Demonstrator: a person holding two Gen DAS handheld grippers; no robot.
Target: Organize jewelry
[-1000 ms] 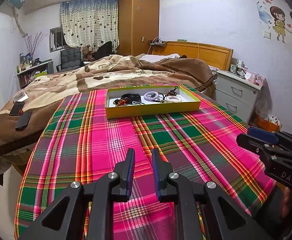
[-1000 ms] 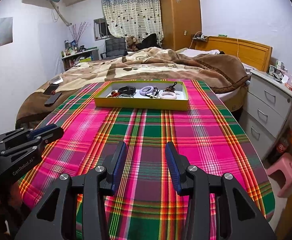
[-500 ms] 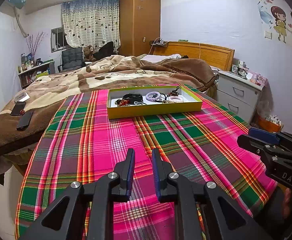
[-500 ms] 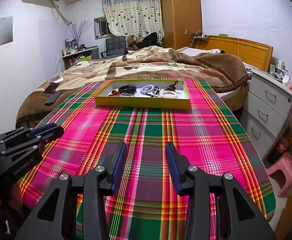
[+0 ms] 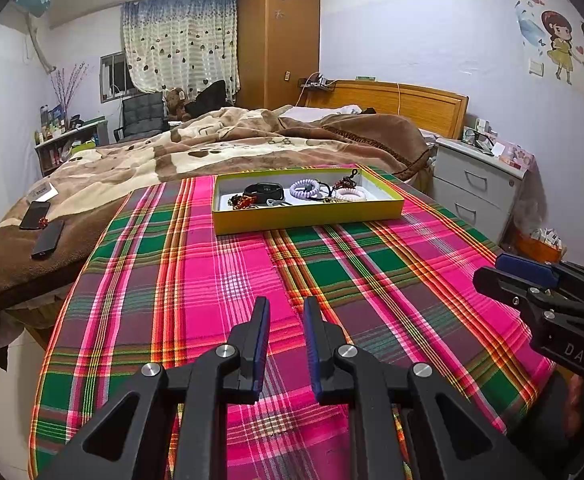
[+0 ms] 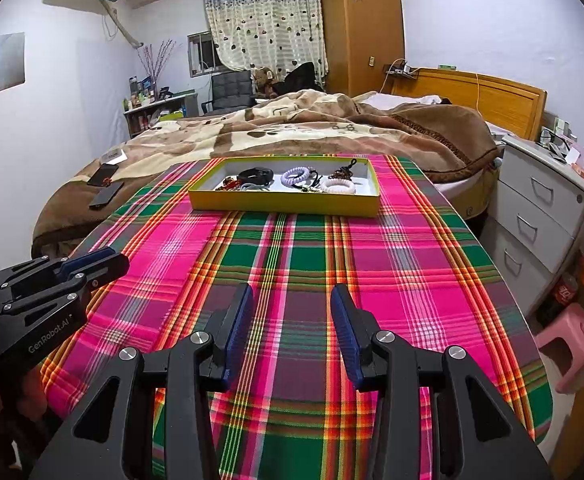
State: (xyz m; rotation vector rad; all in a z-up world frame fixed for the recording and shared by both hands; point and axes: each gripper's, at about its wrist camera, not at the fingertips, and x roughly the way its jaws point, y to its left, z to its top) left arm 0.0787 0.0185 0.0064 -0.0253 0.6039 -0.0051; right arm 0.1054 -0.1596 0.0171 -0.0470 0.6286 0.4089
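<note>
Item: yellow jewelry tray (image 6: pixel 283 203) at 12 o'clock, far across the plaid tablecloth (image 6: pixel 316 264), holding coiled bands and bracelets; your left gripper (image 5: pixel 284 312) narrowly parted, right gripper (image 6: pixel 291 300) spread wide, both empty—advance level, choose one piece, descend squarely.

table (image 6: pixel 432 264) | plaid cloth cover (image 6: pixel 300 256) | yellow tray (image 6: pixel 283 202) at far end, resting on cloth
</note>
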